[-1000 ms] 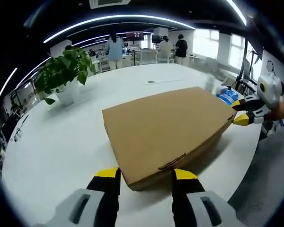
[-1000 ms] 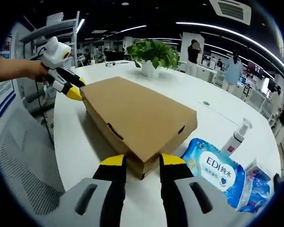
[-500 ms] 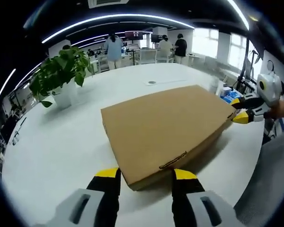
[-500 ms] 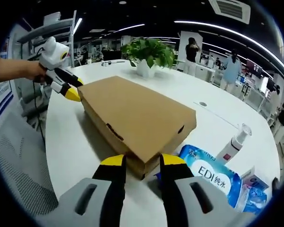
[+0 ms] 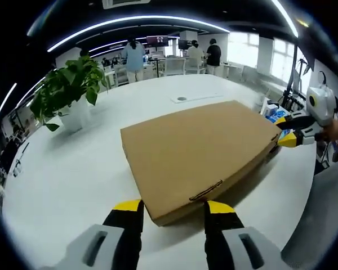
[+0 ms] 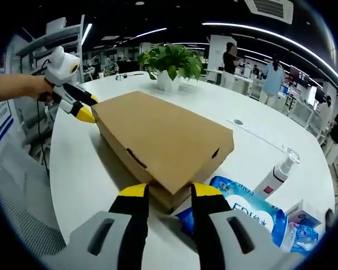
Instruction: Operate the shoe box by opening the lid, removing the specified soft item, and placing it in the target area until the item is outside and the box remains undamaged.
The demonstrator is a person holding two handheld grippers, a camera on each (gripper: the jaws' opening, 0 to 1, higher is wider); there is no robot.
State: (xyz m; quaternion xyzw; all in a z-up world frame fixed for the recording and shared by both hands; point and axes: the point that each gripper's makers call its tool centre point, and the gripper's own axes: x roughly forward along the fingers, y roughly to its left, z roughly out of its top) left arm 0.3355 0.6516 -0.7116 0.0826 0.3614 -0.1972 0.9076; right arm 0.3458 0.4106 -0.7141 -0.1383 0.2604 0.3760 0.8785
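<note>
A flat brown cardboard shoe box [image 5: 197, 154] lies on the white table with its lid shut. My left gripper [image 5: 173, 208] is open, and its yellow-tipped jaws straddle the box's near corner, where a lid tab shows. My right gripper [image 6: 170, 192] is open too and straddles the opposite corner of the box [image 6: 163, 138]. Each gripper appears in the other's view, held by a hand: the right gripper [image 5: 285, 131] at the box's far right corner, the left gripper [image 6: 89, 109] at its far left corner. The box's contents are hidden.
A potted plant [image 5: 67, 90] [image 6: 172, 59] stands on the table [image 5: 73, 169] beyond the box. A blue wet-wipes pack [image 6: 250, 211], a pump bottle [image 6: 277, 171] and small packets lie by the right gripper. A mesh chair [image 6: 17, 197] is at the table's edge. People stand in the background.
Both views have shifted slightly with the hands. The box stays put with its lid shut, and both grippers remain at its opposite corners.
</note>
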